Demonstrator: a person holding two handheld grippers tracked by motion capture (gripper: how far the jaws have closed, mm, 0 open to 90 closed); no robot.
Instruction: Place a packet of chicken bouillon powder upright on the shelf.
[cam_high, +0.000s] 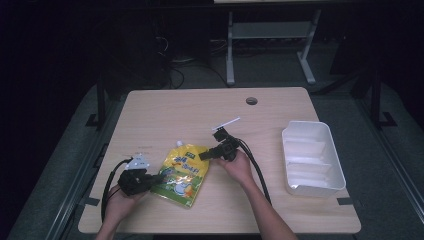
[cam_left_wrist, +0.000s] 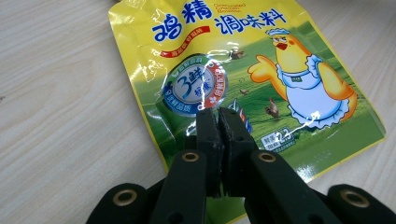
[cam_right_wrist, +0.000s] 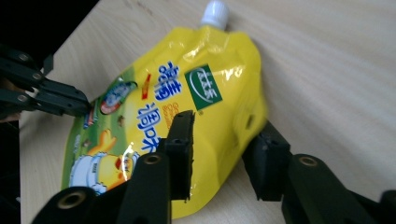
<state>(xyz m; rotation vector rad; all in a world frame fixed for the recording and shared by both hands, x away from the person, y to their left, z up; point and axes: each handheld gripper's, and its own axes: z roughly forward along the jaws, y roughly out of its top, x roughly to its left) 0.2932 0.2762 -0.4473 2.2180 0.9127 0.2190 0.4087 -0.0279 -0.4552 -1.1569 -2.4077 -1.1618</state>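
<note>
We see the yellow seasoning pouch (cam_high: 182, 174) lying flat on the tabletop (cam_high: 165, 112) between our hands, its long axis running from the white cap (cam_right_wrist: 214, 12) at the far end toward us. Our left tool (cam_left_wrist: 218, 116) is pinched shut on its left edge; our right tool (cam_right_wrist: 224, 140) straddles the right edge, jaws apart, not yet pressing.

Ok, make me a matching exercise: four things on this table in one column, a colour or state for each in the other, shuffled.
Things:
1. pouch
2. cap
3. left gripper
4. bin

States:
A. white, at the table's right side
B. yellow, lying flat
C. jaws shut
D. white, on the spout

Pairs: 1-B, 2-D, 3-C, 4-A
</note>
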